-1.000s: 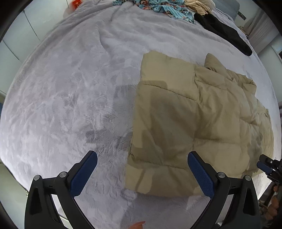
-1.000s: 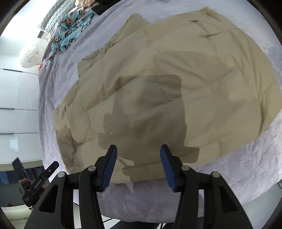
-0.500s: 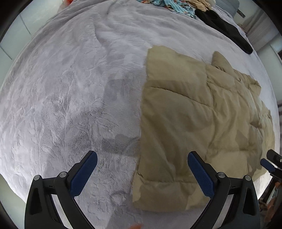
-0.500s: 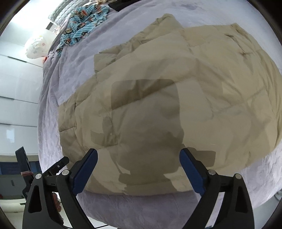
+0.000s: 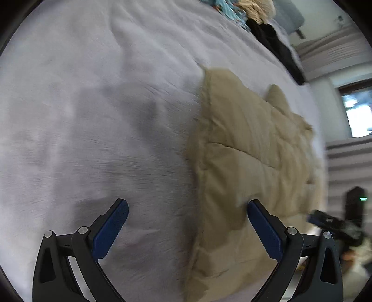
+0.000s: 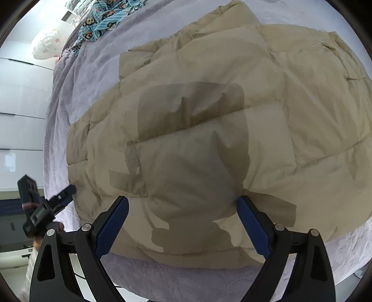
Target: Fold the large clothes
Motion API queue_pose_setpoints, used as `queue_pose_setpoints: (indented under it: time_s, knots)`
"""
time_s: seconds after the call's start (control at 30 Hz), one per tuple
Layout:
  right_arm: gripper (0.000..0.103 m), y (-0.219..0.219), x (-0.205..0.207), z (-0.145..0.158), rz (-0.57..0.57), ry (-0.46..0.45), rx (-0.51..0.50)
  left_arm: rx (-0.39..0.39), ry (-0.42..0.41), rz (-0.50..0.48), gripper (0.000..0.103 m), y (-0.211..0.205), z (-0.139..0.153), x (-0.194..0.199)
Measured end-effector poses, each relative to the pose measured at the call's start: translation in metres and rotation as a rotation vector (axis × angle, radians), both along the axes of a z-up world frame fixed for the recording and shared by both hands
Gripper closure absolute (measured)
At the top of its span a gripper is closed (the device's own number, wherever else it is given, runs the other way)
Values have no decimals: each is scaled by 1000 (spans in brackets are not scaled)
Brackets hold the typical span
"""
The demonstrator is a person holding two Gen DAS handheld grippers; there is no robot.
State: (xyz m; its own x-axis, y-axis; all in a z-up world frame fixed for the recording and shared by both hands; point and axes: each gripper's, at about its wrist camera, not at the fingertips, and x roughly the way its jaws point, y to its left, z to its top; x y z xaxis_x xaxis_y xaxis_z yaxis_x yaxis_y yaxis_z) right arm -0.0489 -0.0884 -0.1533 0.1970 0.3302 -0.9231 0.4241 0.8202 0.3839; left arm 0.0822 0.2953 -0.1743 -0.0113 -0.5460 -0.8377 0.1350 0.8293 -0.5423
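Though the left wrist view is smeared by motion blur, the grey bedspread (image 5: 97, 120) fills most of it, its weave hard to read and a soft shadow lying across its middle. On that spread lies the beige puffer jacket (image 6: 209, 130), quilted in panels and spread flat near the bed's front edge; in the right wrist view it takes up nearly the whole frame, with a blocky shadow across its centre, and its far corner is cut off at the top of the picture. At the head of the bed a blue patterned garment (image 6: 109, 16) is partly cropped, and a black garment (image 5: 276, 46) trails along the far edge, its shape unclear. A white bag (image 6: 46, 44) sits beside the bed; nothing shows of its contents. The left gripper (image 5: 187, 218) hangs over the jacket's side edge, fingers wide apart and holding nothing. The right gripper (image 6: 182, 216) hovers over the jacket's near hem, likewise spread wide and empty.
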Motion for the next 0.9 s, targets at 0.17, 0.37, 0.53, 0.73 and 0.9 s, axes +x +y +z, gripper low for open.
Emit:
queue_pose_setpoints:
  time_s: [0.17,0.37,0.53,0.73,0.9]
  knots:
    - [8,-1,0,-6,0,4,-2,-116,26,-162,0,-43,-21,13]
    - [7,-1,0,-7,1,8,-11,-183,37,-252,0,-78,-28,21]
    - [7,-1,1,-7,8,12,-13,-143,59,-336,4,-88,-37,13]
    - [7,-11,-2,15,23,-35,-32,-262,115,-319,74,-88,-18,11]
    - [86,-38,-6,28,-60,-122,-126,-324,89,-280,76,-87,30,-1]
